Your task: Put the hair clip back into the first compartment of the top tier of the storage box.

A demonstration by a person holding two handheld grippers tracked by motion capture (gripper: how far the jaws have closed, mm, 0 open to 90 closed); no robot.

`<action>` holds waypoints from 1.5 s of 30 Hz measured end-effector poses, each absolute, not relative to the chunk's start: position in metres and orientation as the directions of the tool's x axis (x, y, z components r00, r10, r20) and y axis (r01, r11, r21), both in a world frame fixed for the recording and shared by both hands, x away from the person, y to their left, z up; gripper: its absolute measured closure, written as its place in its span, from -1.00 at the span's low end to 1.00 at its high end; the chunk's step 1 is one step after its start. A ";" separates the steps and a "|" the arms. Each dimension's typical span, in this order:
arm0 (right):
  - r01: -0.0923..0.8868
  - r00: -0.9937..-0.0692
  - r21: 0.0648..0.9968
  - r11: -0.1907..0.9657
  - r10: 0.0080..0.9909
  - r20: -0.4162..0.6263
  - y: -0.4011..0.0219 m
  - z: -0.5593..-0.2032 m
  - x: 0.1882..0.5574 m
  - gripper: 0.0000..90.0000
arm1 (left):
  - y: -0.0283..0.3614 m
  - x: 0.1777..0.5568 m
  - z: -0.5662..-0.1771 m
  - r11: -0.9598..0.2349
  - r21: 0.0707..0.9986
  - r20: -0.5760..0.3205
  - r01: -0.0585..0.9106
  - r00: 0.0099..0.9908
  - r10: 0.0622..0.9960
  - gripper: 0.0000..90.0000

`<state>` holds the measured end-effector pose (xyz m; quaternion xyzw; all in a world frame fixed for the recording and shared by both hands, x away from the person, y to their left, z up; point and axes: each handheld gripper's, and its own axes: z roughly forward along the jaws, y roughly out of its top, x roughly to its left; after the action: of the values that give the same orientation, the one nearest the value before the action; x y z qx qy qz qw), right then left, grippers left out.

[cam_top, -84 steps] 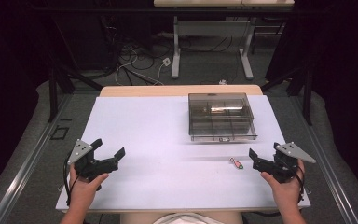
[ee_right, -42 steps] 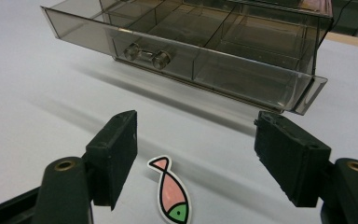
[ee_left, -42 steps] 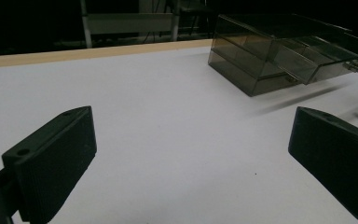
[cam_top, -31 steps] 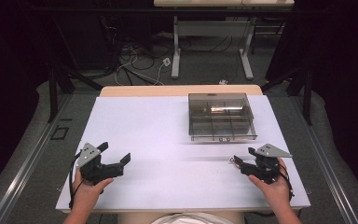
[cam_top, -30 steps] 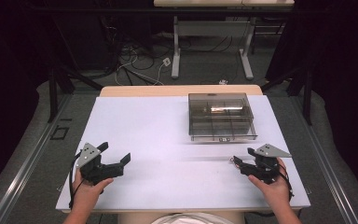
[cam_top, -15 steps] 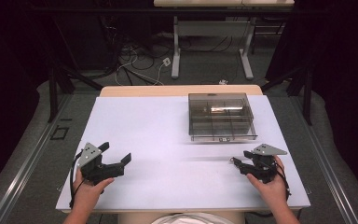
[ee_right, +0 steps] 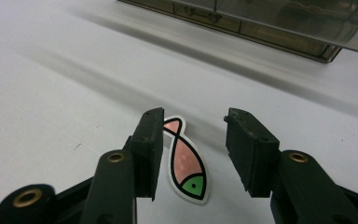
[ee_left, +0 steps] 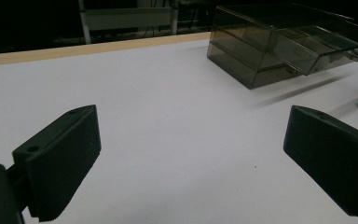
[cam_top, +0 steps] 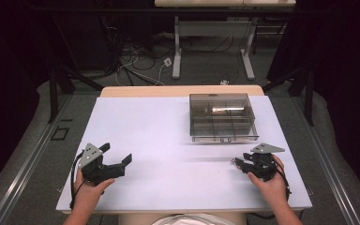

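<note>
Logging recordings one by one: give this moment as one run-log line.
right hand-held gripper: jaws just closing around fish sticker, not gripped | left hand-held gripper: open, idle | compartment box: far right of table

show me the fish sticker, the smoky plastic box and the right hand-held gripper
fish sticker (ee_right: 186,164), right gripper view, on its pink body.
smoky plastic box (cam_top: 221,134), high view, on its front wall.
right hand-held gripper (ee_right: 193,149), right gripper view, midway between its two black fingertips.

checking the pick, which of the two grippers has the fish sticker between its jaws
The right gripper: its jaws, just closing, straddle the pink fish sticker flat on the white table. The left gripper has bare table between wide-open jaws.
</note>
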<state>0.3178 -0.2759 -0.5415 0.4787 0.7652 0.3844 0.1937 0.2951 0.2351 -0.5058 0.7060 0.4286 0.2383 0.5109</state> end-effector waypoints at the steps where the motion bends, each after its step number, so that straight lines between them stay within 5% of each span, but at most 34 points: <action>1: 0.583 -0.471 0.773 0.251 0.880 0.070 -0.277 -0.542 0.319 0.29 | 0.235 0.295 -0.506 -0.111 0.925 -0.102 0.363 0.519 0.849 -0.91; 45: 0.653 -0.463 0.719 0.238 0.877 0.129 -0.277 -0.554 0.323 0.71 | 0.237 0.296 -0.507 -0.118 0.921 -0.096 0.370 0.510 0.855 -0.88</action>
<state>0.3233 -0.2771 -0.5537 0.4955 0.7720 0.3678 0.1524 0.2964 0.2365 -0.5067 0.7080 0.4325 0.2402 0.5040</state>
